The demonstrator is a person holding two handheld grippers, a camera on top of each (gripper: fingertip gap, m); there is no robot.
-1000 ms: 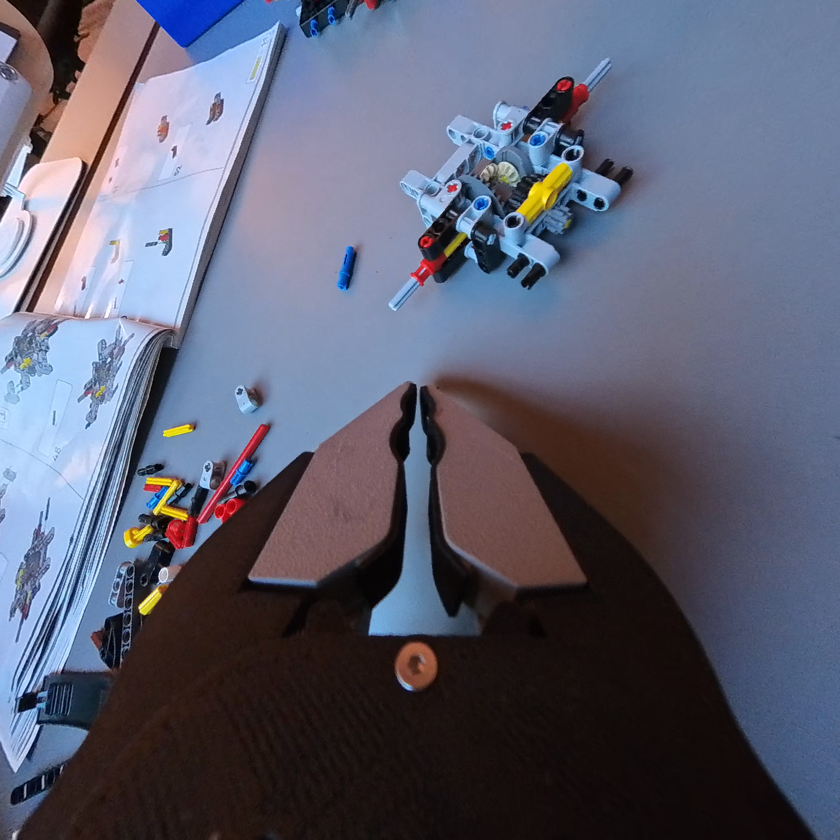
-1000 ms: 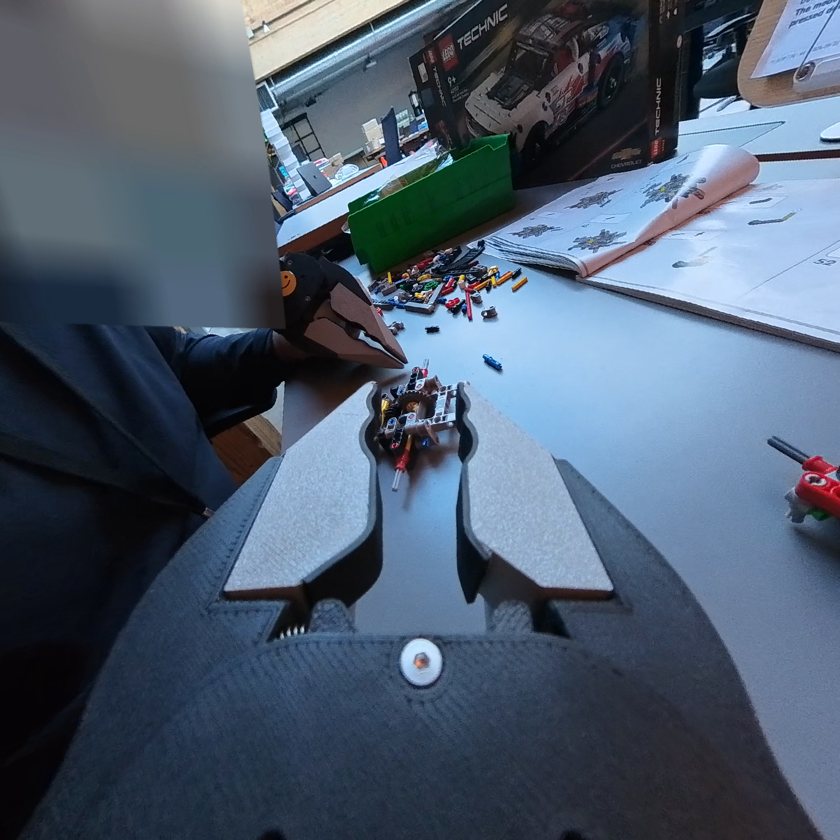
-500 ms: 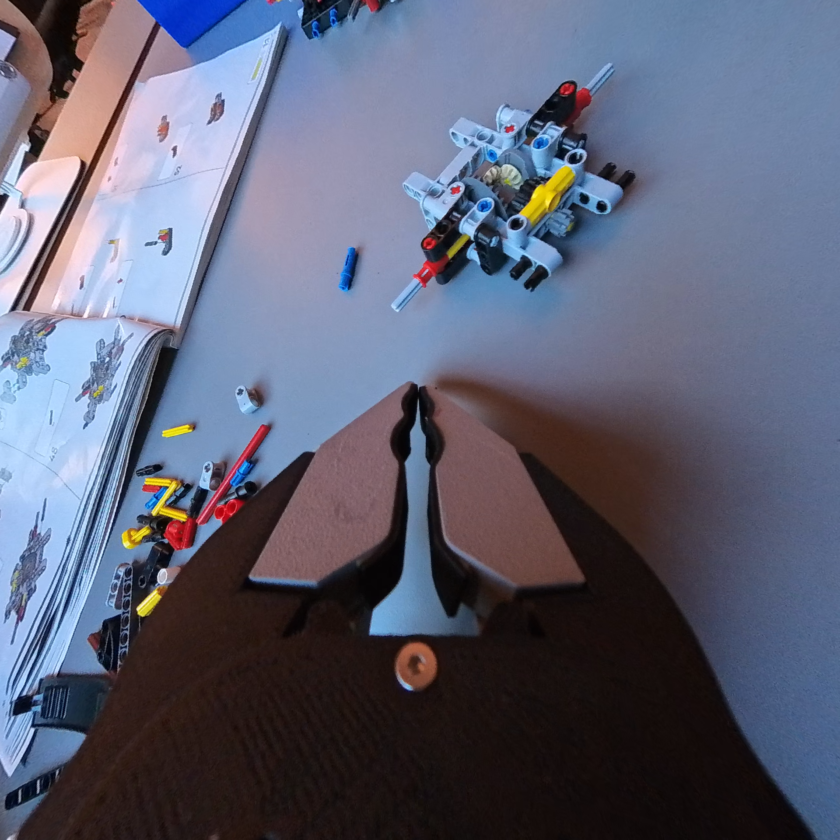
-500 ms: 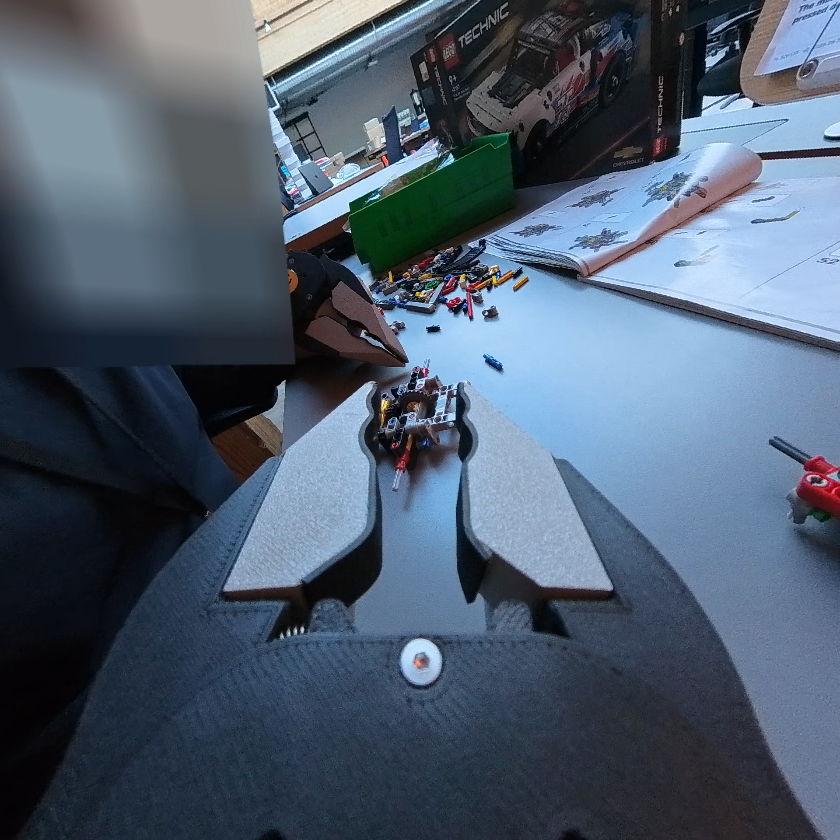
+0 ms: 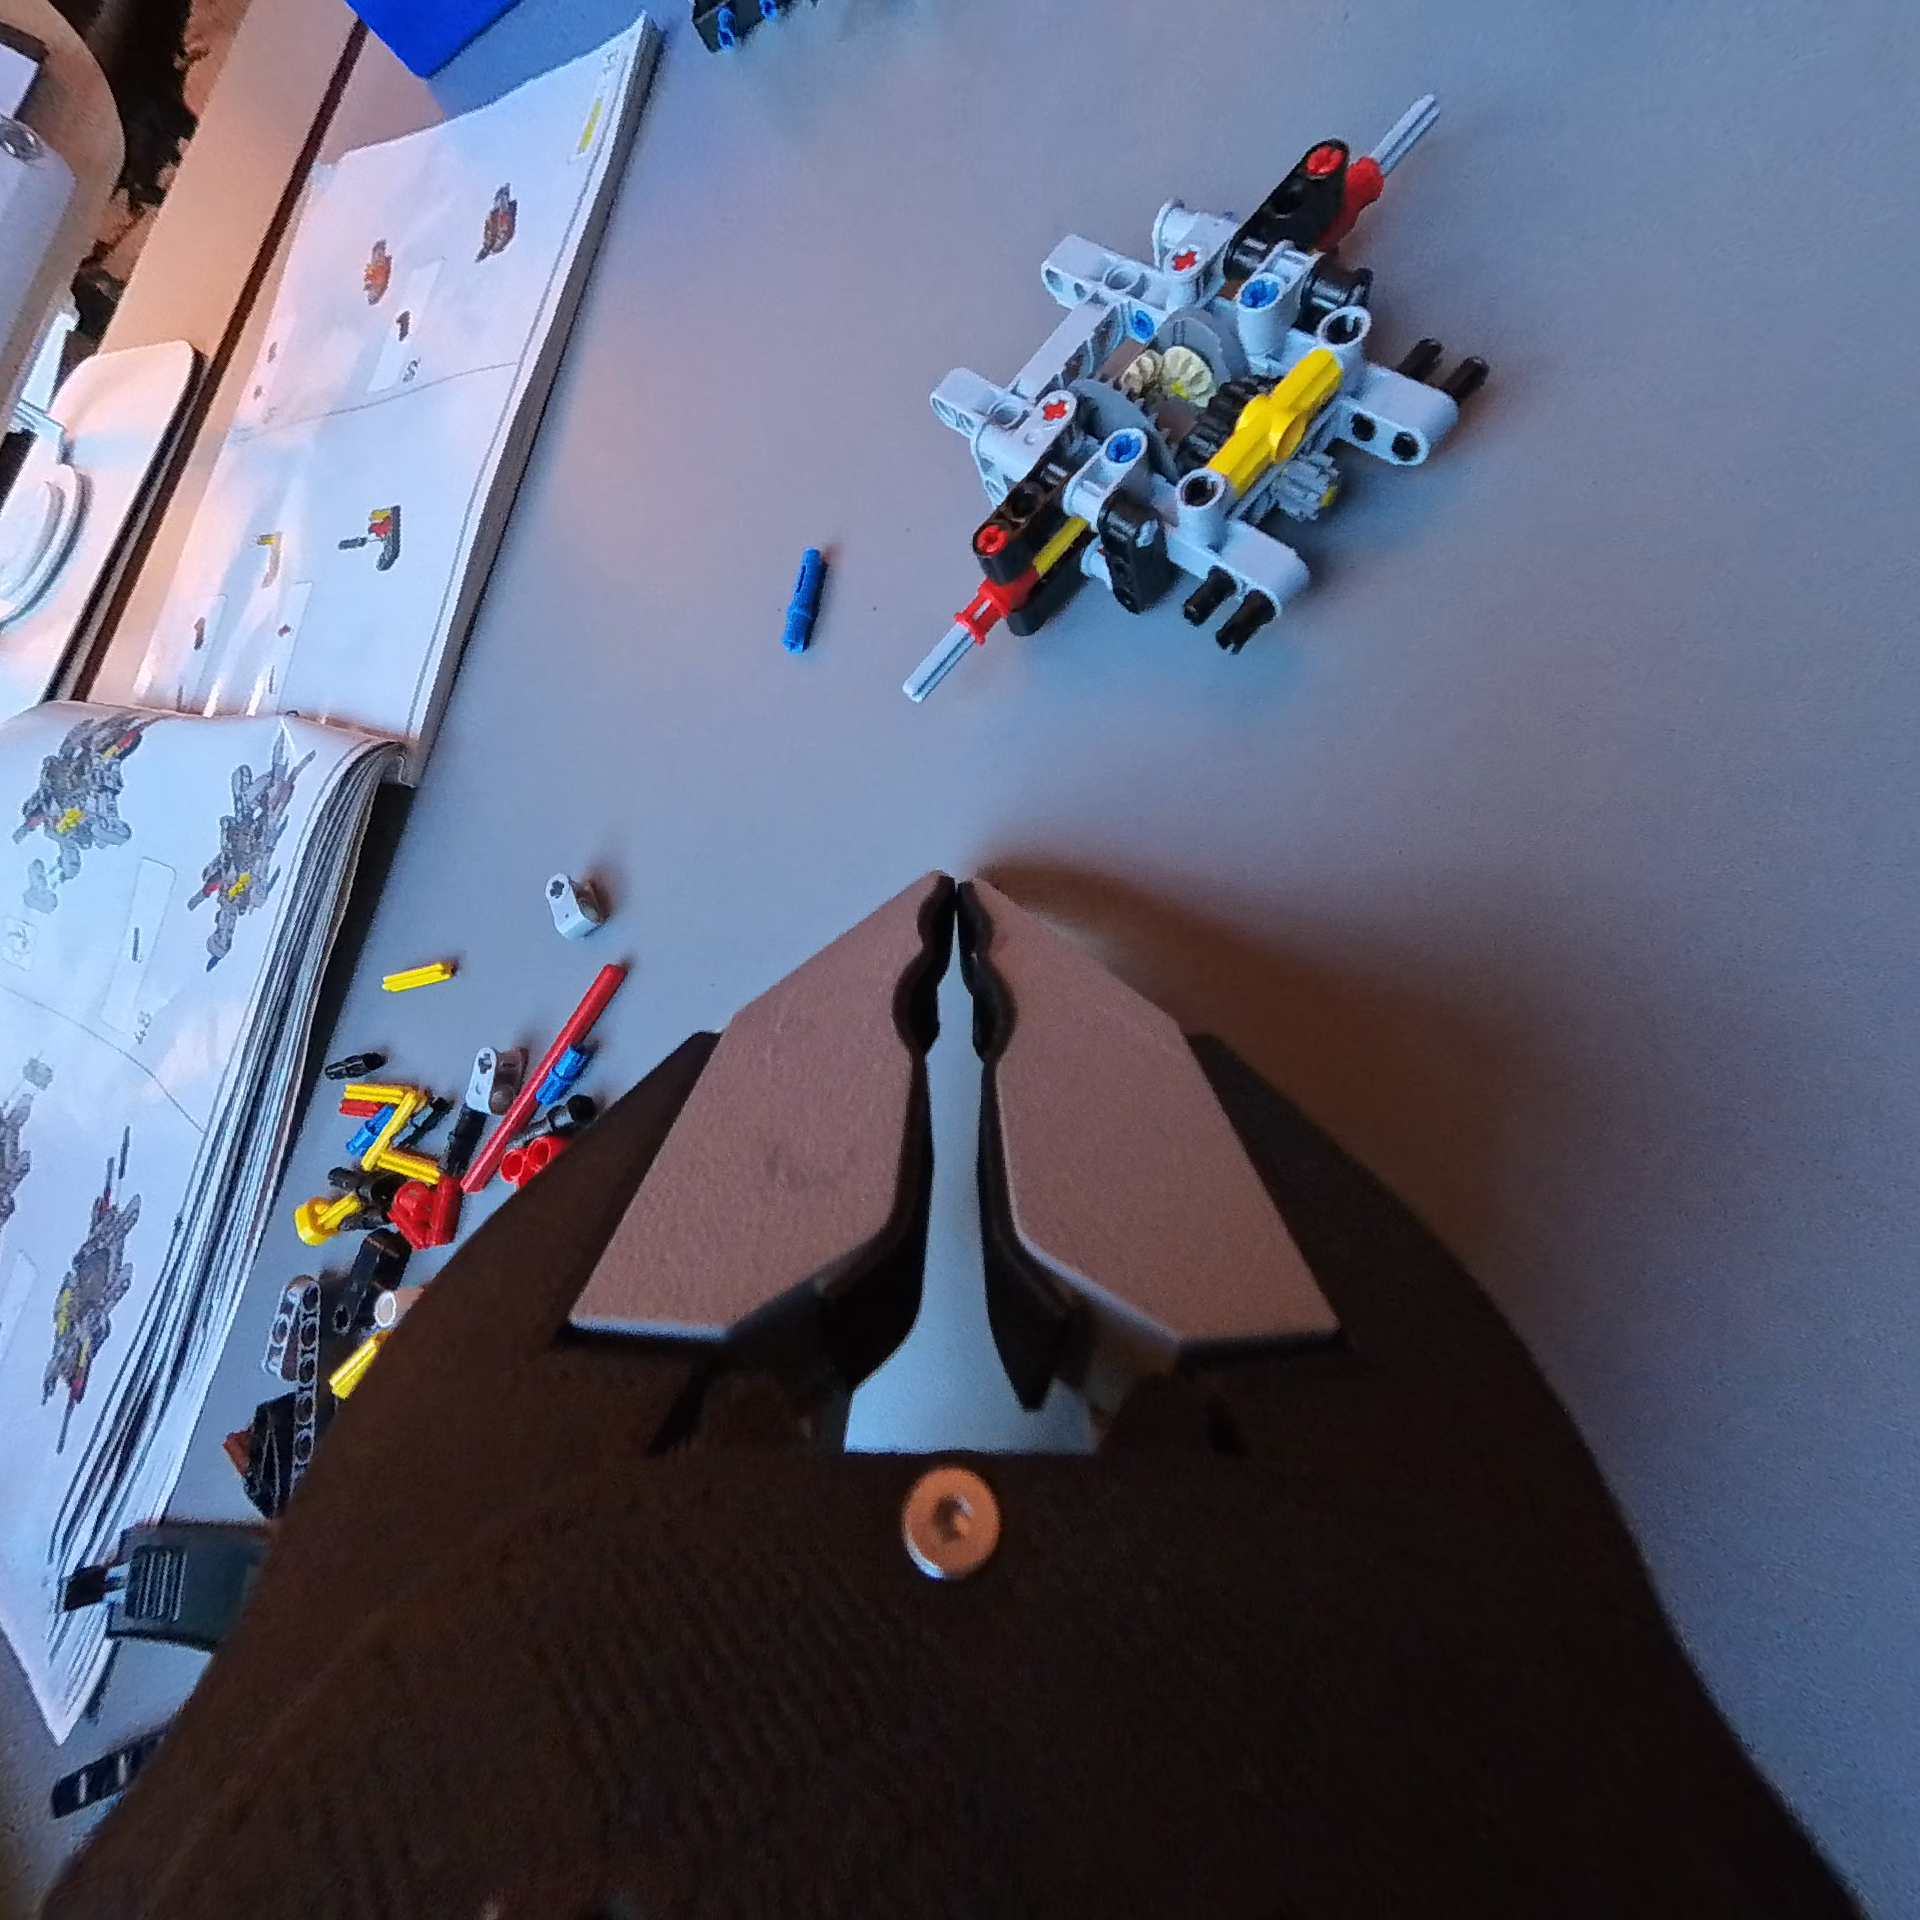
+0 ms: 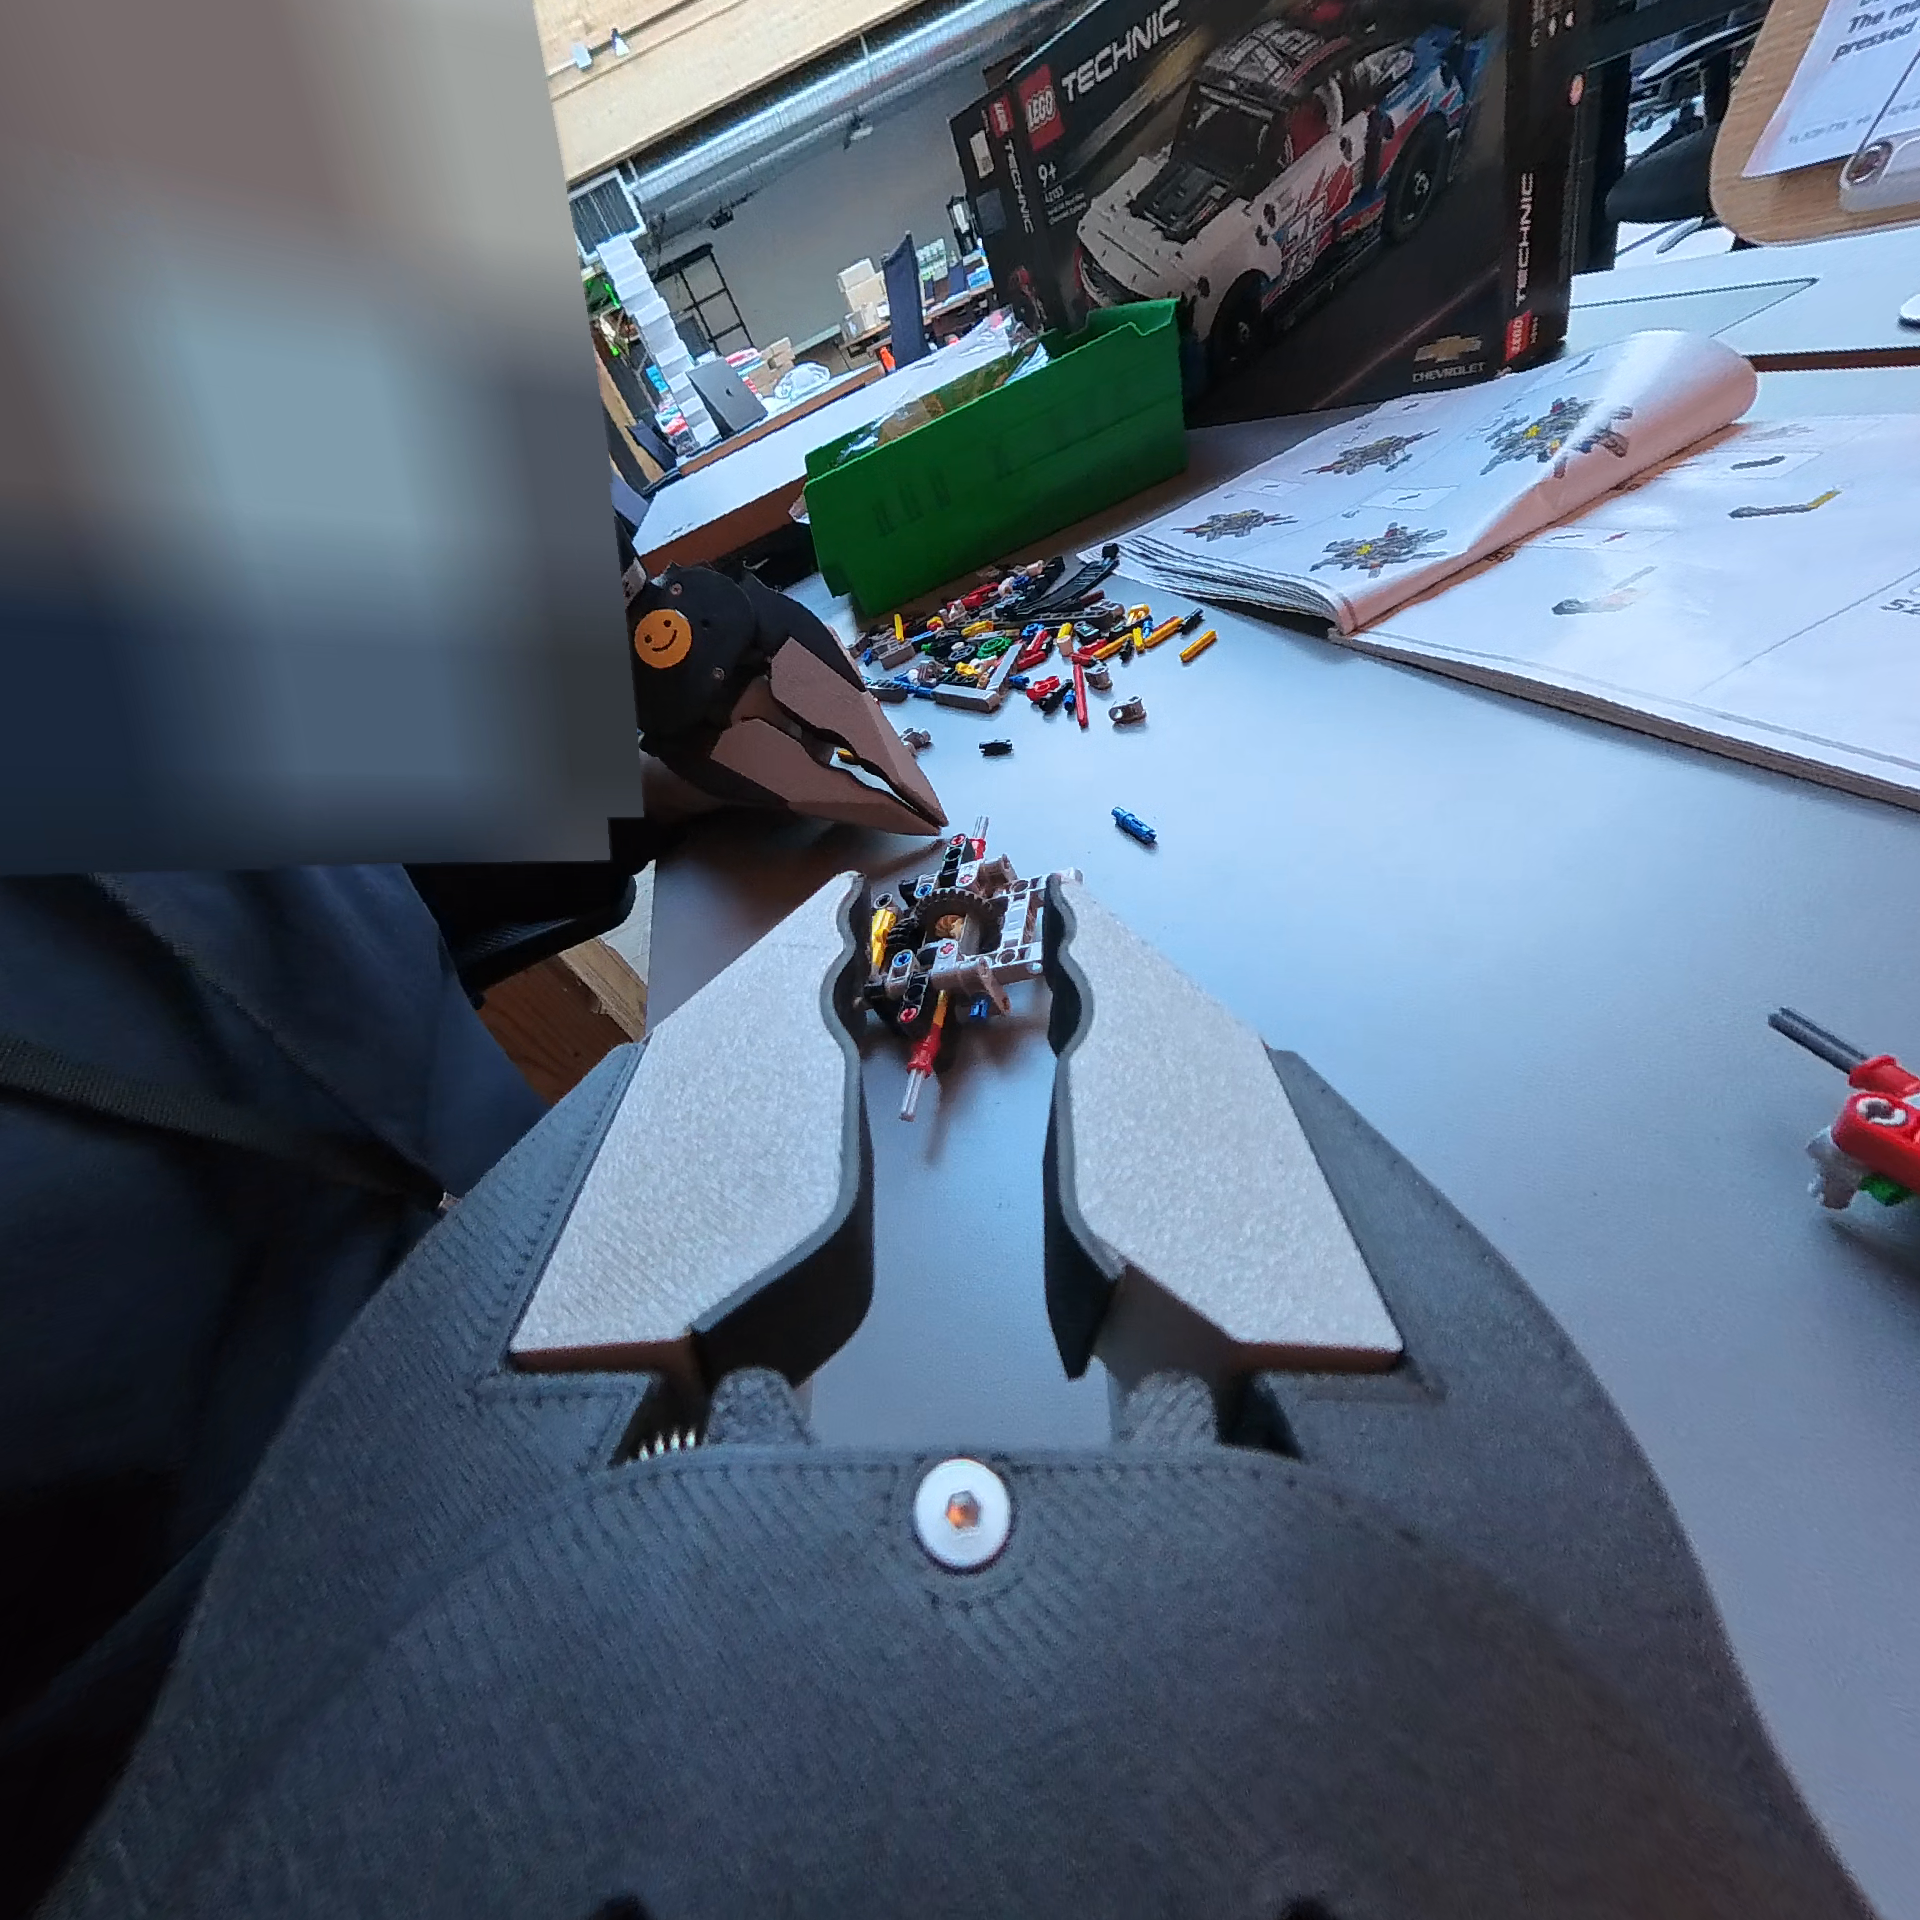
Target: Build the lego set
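Observation:
A small grey, black and yellow brick assembly (image 5: 1195, 416) with gears and a long axle lies on the grey table (image 5: 1558, 935). My left gripper (image 5: 956, 883) is shut with nothing between its pads, and its tips are low over the table short of the assembly. In the right wrist view the left gripper (image 6: 935, 821) points at the assembly's (image 6: 956, 945) far end. My right gripper (image 6: 958, 894) is open. The assembly shows between its fingertips but lies on the table beyond them, untouched. A blue pin (image 5: 802, 613) lies beside the assembly.
A pile of loose small parts (image 5: 416, 1153) lies left of my left gripper, next to open instruction booklets (image 5: 395, 416). A green bin (image 6: 997, 478) and a dark product box (image 6: 1299, 187) stand at the back. A red sub-assembly (image 6: 1870, 1143) lies at the right. A person's dark sleeve (image 6: 260, 1143) is on the left. About 20 cm separates my left fingertips from my right. The right gripper is farther from the blue pin (image 5: 802, 613), some 15 cm, than the left, some 8 cm. It is also in sight in the right wrist view (image 6: 1126, 824).

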